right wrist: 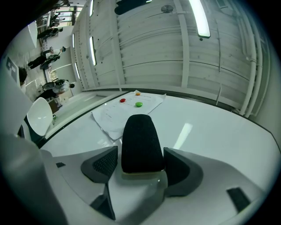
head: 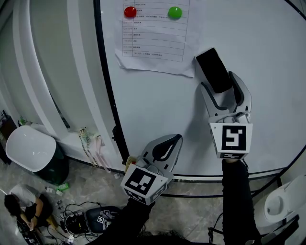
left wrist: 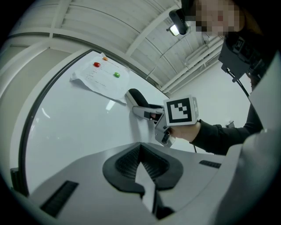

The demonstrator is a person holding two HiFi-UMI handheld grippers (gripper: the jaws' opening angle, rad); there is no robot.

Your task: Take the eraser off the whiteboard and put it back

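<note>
A black eraser (head: pixel 213 69) stands tilted against the whiteboard (head: pixel 158 105), just right of a pinned paper sheet (head: pixel 155 38). My right gripper (head: pixel 220 83) is shut on the eraser's lower end, one finger on each side. In the right gripper view the eraser (right wrist: pixel 140 140) fills the gap between the pads of my right gripper (right wrist: pixel 140 162). Whether the eraser touches the board I cannot tell. My left gripper (head: pixel 174 141) hangs lower, near the board's bottom edge, shut and empty. The left gripper view shows my left gripper (left wrist: pixel 140 165) closed, with the eraser (left wrist: pixel 137 97) and right gripper (left wrist: pixel 147 110) beyond.
A red magnet (head: pixel 130 12) and a green magnet (head: pixel 175 12) hold the paper. The board's black frame (head: pixel 107 86) runs down the left. Below are a white-lidded bin (head: pixel 31 148), a seated person (head: pixel 21 206), floor cables (head: pixel 76 220) and a white seat (head: pixel 282 203).
</note>
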